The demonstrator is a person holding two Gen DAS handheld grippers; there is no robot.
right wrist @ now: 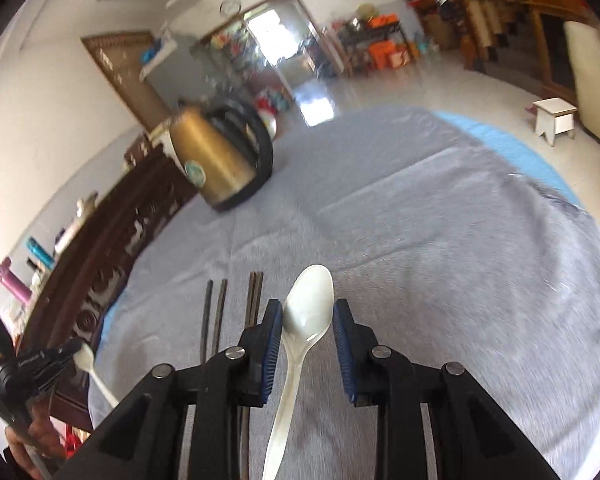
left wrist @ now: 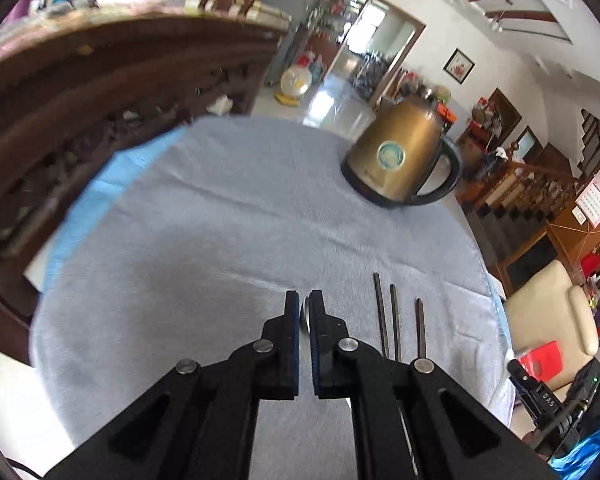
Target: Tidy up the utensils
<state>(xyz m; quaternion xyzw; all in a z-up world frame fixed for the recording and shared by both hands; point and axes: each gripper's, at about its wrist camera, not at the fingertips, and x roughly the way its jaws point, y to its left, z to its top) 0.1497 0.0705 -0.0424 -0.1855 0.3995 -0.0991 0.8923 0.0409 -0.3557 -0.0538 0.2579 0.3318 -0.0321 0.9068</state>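
On the grey-clothed worktop (right wrist: 440,220) lie four chopsticks (right wrist: 220,316) and one kettle (right wrist: 216,160); each tool, left (left wrist: 305,304) and right (right wrist: 307,320), grips one white spoon (right wrist: 308,304).

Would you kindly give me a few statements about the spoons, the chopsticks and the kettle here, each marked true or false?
1. The right gripper has a white spoon between its fingers. True.
2. The kettle lies tipped over on its side. False: it stands upright on the grey cloth.
3. The chopsticks lie on the cloth beside the grippers. True.
4. The left gripper stands wide open and empty. False: it is shut on a spoon, seen edge-on between its pads.
5. The chopsticks rest inside the kettle. False: they lie apart from it on the cloth.
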